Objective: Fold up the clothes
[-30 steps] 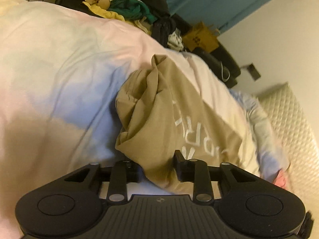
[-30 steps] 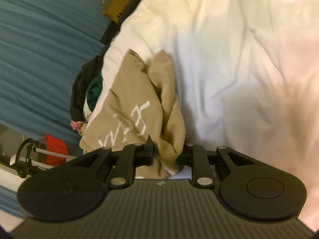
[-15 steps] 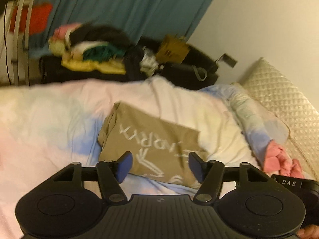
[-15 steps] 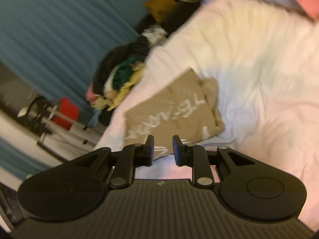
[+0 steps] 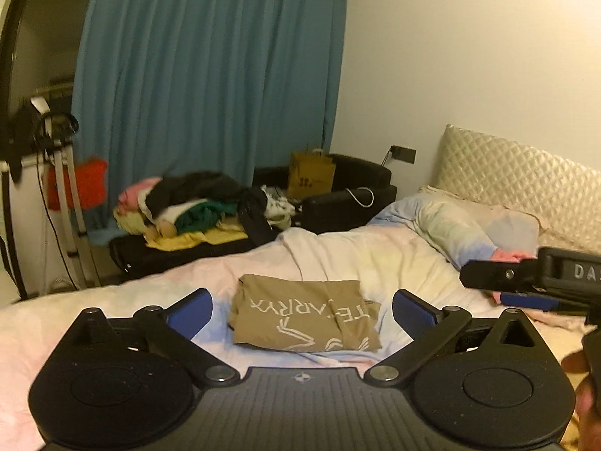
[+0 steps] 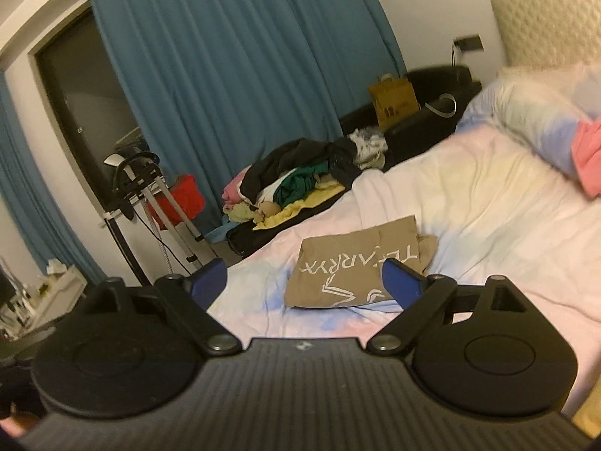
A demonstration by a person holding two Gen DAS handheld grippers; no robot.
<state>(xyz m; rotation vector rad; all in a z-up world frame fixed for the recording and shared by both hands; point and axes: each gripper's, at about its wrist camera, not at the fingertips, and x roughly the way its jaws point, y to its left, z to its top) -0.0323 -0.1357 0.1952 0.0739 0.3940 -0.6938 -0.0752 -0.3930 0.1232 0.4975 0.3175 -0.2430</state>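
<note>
A tan T-shirt [image 5: 304,315] with white lettering lies folded flat on the pastel bed cover [image 5: 357,255], also seen as the folded tan shirt [image 6: 357,267] in the right wrist view. My left gripper [image 5: 302,310] hovers well above and back from it, its jaws opening wide with nothing between the blue pads. My right gripper [image 6: 306,282] is likewise raised clear of the shirt, jaws opening, nothing held. The right gripper's body [image 5: 533,278] shows at the right edge of the left wrist view.
A heap of unfolded clothes [image 5: 188,206] sits on a dark bench beyond the bed. A pillow [image 5: 473,225] with a pink garment [image 6: 586,150] lies at the headboard [image 5: 526,180]. A blue curtain [image 5: 210,75], paper bag [image 5: 311,174] and stand [image 6: 150,195] are behind.
Both grippers let go of the tan shirt, lifted up and back from it, rolled level and spread their jaws. The shirt now lies folded flat on the bed.
</note>
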